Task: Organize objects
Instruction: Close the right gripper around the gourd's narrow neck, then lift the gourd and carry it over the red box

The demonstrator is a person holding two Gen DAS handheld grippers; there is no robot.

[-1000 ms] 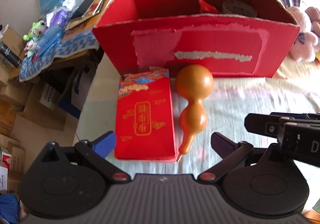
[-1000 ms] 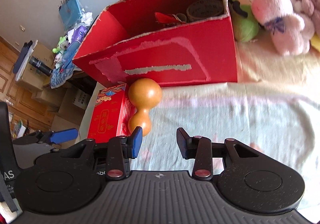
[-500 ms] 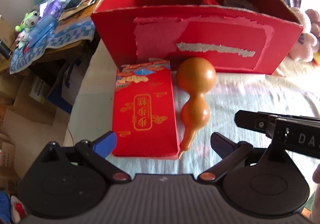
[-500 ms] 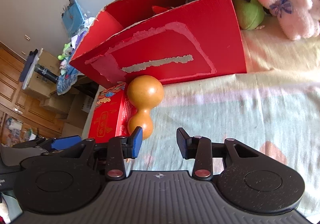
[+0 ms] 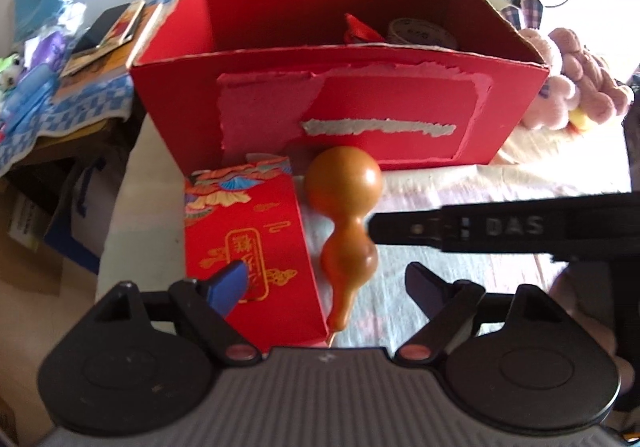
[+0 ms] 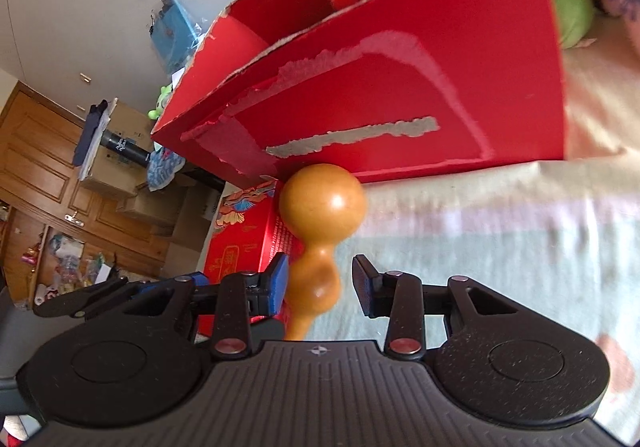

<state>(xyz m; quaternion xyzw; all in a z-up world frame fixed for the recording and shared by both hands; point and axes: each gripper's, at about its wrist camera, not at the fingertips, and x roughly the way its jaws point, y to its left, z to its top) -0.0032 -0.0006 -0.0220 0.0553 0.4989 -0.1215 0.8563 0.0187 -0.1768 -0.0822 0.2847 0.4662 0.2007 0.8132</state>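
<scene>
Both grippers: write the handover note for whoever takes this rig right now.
Right gripper: open, fingers either side of the gourd, not closed on it.
Left gripper: open, holding nothing, above the small red box and the gourd.
Gourd and small box lie side by side on the cloth in front of the big red box.
Done: tape roll already inside.
Left: grip gourd, box both.
</scene>
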